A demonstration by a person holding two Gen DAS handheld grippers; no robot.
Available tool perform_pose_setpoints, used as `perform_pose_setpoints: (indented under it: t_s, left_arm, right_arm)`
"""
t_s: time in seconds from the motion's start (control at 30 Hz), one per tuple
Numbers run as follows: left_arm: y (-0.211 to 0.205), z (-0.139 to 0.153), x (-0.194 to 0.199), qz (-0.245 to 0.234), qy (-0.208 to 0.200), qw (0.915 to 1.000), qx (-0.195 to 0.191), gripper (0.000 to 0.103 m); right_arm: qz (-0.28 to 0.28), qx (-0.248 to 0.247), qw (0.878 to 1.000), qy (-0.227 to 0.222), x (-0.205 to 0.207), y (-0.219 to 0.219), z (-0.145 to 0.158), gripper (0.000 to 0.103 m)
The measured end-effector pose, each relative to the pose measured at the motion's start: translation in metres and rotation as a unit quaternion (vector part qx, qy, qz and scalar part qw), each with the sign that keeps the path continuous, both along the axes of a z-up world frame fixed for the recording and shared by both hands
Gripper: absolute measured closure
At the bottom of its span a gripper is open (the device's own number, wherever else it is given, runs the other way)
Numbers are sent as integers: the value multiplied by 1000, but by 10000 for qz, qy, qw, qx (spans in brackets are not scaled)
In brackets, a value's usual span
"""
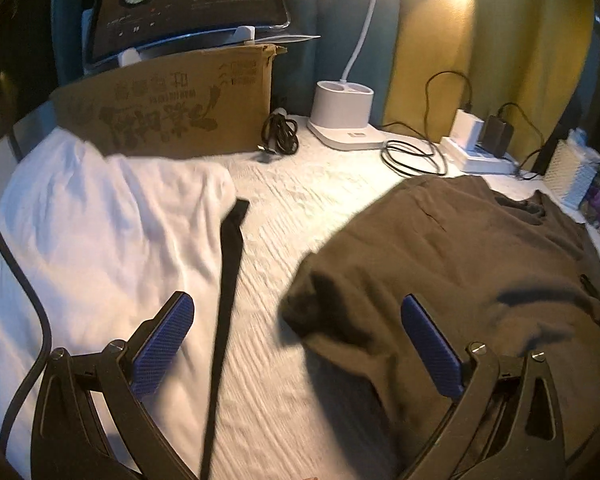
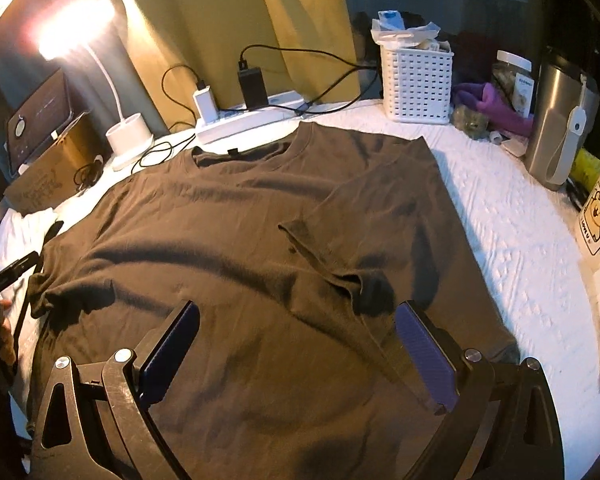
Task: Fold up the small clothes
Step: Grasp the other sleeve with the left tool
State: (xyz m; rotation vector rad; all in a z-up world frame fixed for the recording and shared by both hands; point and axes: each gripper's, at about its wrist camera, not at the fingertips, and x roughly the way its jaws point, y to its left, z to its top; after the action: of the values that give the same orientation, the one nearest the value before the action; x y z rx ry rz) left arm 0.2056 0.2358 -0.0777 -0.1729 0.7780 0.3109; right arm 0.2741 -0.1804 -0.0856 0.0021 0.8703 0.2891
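White crumpled cotton cloth point(image 1: 100, 232) lies at the left of the bed, with a flat black strap point(image 1: 228, 280) along its right edge. Behind it stands a brown cardboard box with printed characters point(image 1: 168, 116), which holds a dark glossy device with a round dial point(image 1: 184, 4). To the right sits a white plastic lamp base with two round wells point(image 1: 344, 116); its thin white neck rises to a bright light. The left gripper point(image 1: 298, 348) has its blue ribbed pads wide apart and holds nothing, above the quilted white bed cover point(image 1: 276, 208).

Further right, the dark brown soft T-shirt point(image 2: 260, 216) is spread flat on the cover, collar toward the white power strip with chargers point(image 2: 252, 118), one sleeve folded inward. The right gripper point(image 2: 298, 344) hovers over its lower part, fingers also apart and empty. At the right, a white perforated plastic basket point(image 2: 416, 84) holds packets and paper, near a steel tumbler point(image 2: 556, 120). Yellow and teal curtains hang behind.
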Motion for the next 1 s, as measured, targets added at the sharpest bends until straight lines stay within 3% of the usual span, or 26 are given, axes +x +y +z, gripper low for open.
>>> perform_pose_setpoints:
  t_s: [0.13, 0.3, 0.4, 0.57, 0.63, 0.83, 1.0]
  left_arm:
    - [5, -8, 20, -137, 196, 9995, 218, 18]
    - [9, -31, 32, -303, 509, 9982, 6, 31]
    - [6, -29, 31, -418, 468, 9980, -63, 45]
    - [2, -25, 27, -552, 399, 9975, -169, 82]
    - [0, -23, 26, -588, 391, 9972, -241, 90]
    - [-8, -1, 23, -611, 123, 9976, -286, 94]
    - [-31, 22, 23, -902, -120, 9952, -372, 94]
  right_arm:
    - [-90, -63, 9999, -19, 8, -3, -1, 4]
    - [-172, -106, 9998, 18, 18, -7, -6, 4]
    - [-200, -131, 9997, 39, 23, -7, -9, 4]
    - [-179, -98, 9998, 88, 27, -8, -16, 4]
    - [-165, -78, 9998, 107, 27, -8, -18, 4]
    - [-144, -14, 9999, 22, 22, -12, -14, 4]
    - [-179, 81, 9998, -77, 15, -21, -8, 4]
